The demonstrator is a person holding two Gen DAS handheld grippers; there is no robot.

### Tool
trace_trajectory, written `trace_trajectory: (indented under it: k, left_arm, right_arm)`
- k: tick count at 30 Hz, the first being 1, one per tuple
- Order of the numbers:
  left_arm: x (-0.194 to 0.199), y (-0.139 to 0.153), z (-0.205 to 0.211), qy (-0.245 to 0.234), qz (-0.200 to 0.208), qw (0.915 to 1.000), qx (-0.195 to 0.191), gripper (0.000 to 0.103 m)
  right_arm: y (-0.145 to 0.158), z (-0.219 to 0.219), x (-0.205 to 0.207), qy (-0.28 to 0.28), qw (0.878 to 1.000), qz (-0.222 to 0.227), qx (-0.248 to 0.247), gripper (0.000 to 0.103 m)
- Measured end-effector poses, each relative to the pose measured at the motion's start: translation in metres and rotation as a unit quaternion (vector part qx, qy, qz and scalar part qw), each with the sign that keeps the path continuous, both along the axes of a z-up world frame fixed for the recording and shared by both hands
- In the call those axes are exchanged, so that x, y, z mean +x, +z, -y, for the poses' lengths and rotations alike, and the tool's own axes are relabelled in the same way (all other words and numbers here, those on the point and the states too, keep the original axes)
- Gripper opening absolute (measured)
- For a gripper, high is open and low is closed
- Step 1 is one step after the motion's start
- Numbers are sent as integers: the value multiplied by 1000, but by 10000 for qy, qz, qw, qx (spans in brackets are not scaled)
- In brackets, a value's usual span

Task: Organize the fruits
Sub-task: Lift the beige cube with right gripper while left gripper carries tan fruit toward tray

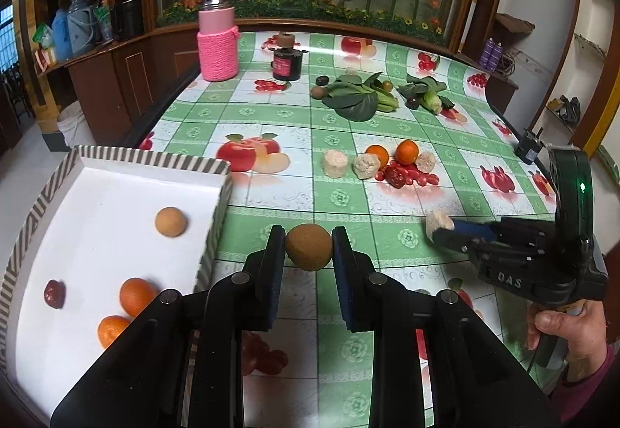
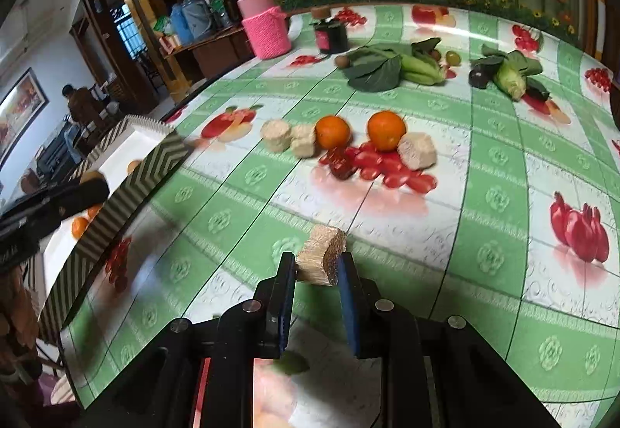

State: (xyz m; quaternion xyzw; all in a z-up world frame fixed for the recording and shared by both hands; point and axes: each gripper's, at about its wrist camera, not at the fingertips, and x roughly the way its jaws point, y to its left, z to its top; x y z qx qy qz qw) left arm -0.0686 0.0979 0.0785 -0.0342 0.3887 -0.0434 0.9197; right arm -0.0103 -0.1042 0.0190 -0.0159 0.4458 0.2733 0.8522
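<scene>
**Both Tongs Loaded, Tray Partly Filled**

Left gripper [image 1: 309, 248] clamped on a round brown fruit [image 1: 309, 247], held just right of the striped tray [image 1: 217, 195], above the tablecloth [image 1: 407, 238]. Right gripper [image 2: 317, 261] closed on a pale cut chunk [image 2: 321, 253], fibrous, possibly sugar cane; lifted or resting, cannot tell. No earlier view given, so nothing said of motion.

Inside the tray: a tan round fruit [image 1: 171, 221], two oranges [image 1: 137, 296], [image 1: 112, 329], one dark red date-like fruit [image 1: 54, 294]. By appearances, partway through.

Left out on the table: two oranges [image 2: 332, 132], [image 2: 386, 130], three more pale chunks [image 2: 276, 135], [image 2: 304, 140], [image 2: 416, 151], a dark red fruit [image 2: 341, 162] among printed tomatoes. Farther back, leafy greens [image 2: 387, 67] with small dark and green fruits beside them, plus a pink-sleeved bottle [image 2: 267, 23] and a dark jar [image 2: 331, 33].
</scene>
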Motion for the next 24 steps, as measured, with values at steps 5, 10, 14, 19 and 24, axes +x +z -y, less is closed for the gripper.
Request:
trace_trajectory:
  k: [5,10,14,19,24]
  left_arm:
    - [-1,-2,-3,28,-23,10000,-53,23]
    - [-3,0,-5,56,24,10000,-32,23]
    - [-3,1,-6,80,68,9999,-12,23]
    - [-4,1,-7,87,56,9999,-10,23]
    - [-12,7,-19,187,114,9998,-10,23]
  right_arm:
    - [8,-21,-10,485,9987,151,109,25]
    - [8,-29,-18,639,9976,260,-13,27]
    - [9,-19,-18,438,9985,343,-11,38]
    - [5,-35,-14,563,9978,320,-112,43]
    - [-9,-39,1,329,9993,89,-167,32]
